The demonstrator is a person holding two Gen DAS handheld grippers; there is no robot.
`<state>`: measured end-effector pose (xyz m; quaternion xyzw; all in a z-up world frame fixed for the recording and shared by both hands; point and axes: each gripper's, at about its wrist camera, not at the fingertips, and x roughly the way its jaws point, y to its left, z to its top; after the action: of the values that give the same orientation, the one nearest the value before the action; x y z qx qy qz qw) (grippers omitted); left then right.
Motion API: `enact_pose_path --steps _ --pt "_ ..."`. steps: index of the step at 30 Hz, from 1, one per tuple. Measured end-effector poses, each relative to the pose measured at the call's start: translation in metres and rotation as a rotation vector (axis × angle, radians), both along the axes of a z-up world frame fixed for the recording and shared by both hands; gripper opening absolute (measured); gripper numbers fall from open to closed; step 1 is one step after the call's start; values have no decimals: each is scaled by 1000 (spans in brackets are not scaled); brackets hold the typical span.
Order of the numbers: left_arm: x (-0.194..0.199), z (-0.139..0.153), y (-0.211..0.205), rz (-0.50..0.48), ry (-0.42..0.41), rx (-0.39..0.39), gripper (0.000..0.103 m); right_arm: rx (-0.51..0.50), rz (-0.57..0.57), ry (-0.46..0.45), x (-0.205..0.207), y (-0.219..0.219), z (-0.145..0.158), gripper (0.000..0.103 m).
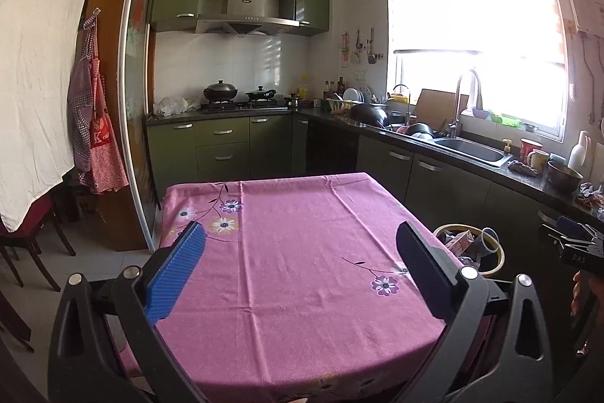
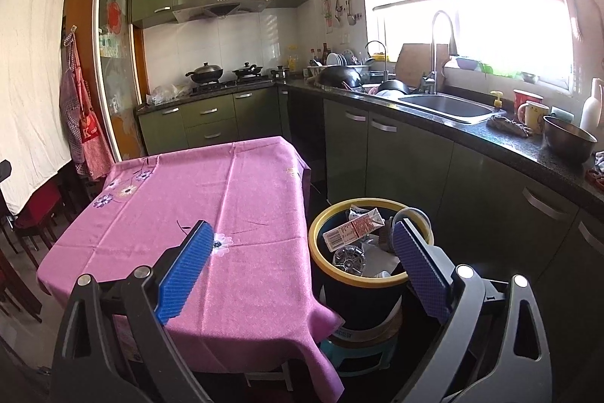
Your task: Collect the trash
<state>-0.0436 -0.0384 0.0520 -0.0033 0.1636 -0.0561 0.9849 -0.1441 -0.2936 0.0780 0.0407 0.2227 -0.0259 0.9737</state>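
Observation:
A dark bin with a yellow rim (image 2: 321, 252) stands to the right of the table. It holds trash: a red and white carton (image 2: 353, 229), a clear plastic cup (image 2: 349, 259), a paper cup and paper scraps. The bin also shows in the left wrist view (image 1: 500, 257). My left gripper (image 1: 302, 248) is open and empty above the pink flowered tablecloth (image 1: 294, 252). My right gripper (image 2: 302, 244) is open and empty, held above the table's right edge and the bin. The right gripper's body shows at the right edge of the left wrist view (image 1: 573, 244).
The bin sits on a small stool (image 2: 358, 354). Green kitchen cabinets (image 2: 396, 157) run along the right, with a sink (image 2: 449, 108), mugs and a metal bowl (image 2: 570, 138) on the counter. Dark red chairs (image 1: 30, 237) stand at the left. The pink tablecloth (image 2: 196, 206) covers the table.

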Motion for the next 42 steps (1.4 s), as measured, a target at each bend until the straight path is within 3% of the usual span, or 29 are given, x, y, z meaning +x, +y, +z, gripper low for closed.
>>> enact_pose_path --steps 42 --pt "3 -10 -5 -18 36 8 96 -12 26 -4 4 5 6 95"
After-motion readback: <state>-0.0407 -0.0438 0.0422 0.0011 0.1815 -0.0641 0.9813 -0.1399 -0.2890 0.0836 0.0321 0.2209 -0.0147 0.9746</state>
